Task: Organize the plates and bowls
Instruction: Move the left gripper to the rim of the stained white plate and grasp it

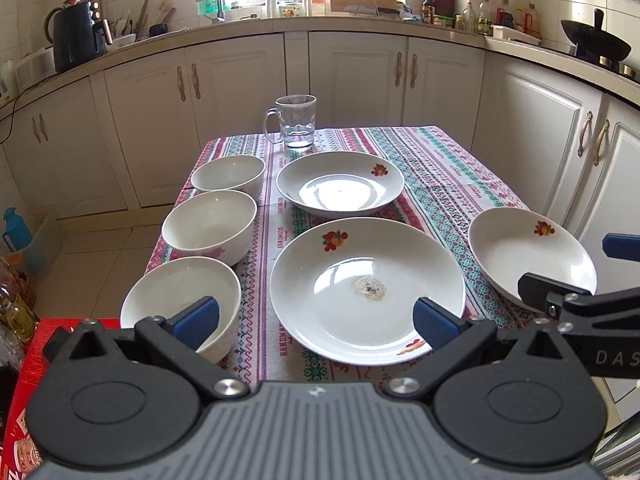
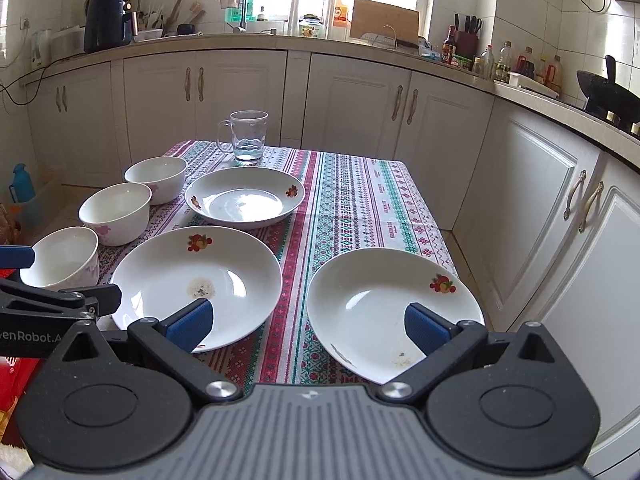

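Three white bowls stand in a row on the table's left side: near bowl [image 1: 182, 300] [image 2: 62, 258], middle bowl [image 1: 210, 226] [image 2: 116, 212], far bowl [image 1: 228, 174] [image 2: 156, 178]. Three white plates with fruit marks lie on the cloth: a near plate with a stain [image 1: 360, 280] [image 2: 192, 276], a far plate [image 1: 340, 184] [image 2: 244, 196], and a right plate [image 1: 528, 256] [image 2: 384, 308] at the table's right edge. My left gripper [image 1: 316, 322] is open above the near edge, empty. My right gripper [image 2: 308, 326] is open, empty, between the near and right plates.
A glass mug [image 1: 294, 122] [image 2: 246, 136] stands at the table's far edge. The patterned tablecloth [image 1: 440, 184] covers the table. White cabinets [image 2: 352, 108] surround it. A red box [image 1: 24, 380] sits at lower left.
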